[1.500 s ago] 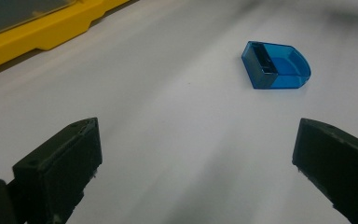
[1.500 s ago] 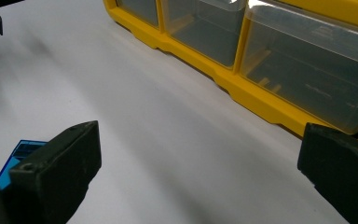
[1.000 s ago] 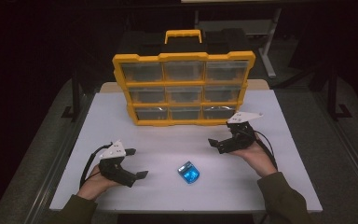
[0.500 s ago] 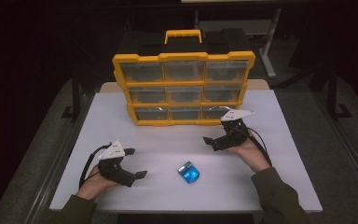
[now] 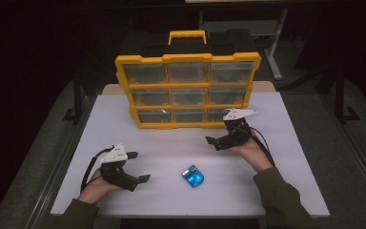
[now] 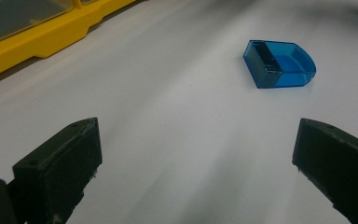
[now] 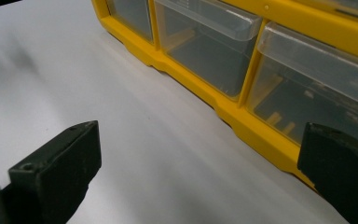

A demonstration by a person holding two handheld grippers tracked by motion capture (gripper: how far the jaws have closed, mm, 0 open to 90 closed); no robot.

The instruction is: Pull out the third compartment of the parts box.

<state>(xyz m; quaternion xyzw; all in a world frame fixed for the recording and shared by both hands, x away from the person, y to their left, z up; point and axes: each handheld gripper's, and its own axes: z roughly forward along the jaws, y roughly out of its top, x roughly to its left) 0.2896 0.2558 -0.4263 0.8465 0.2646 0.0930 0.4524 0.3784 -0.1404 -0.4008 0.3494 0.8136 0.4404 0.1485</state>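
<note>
A yellow organizer (image 5: 188, 58) with nine clear drawers stands upright at the back middle of the white table (image 5: 295, 157). A small blue translucent bin (image 5: 192, 176) lies on the table in front of it. My left gripper (image 5: 138, 167) rests open at the front left, jaws pointing right toward the bin; in the left gripper view the bin (image 6: 279, 64) lies ahead and right of the open left gripper (image 6: 198, 140). My right gripper (image 5: 218, 133) is open just in front of the organizer's bottom row. The right gripper view shows the bottom drawers (image 7: 209, 51) close ahead of the open right gripper (image 7: 200, 140).
The organizer has a yellow carry handle (image 5: 187, 34) on top and a black back part. Bare white tabletop lies between the two hands and around the bin. A dark floor and table legs (image 5: 276, 47) surround the table.
My right gripper has shifted a little left and closer to the organizer's bottom row. The left gripper and the blue bin have stayed put.
</note>
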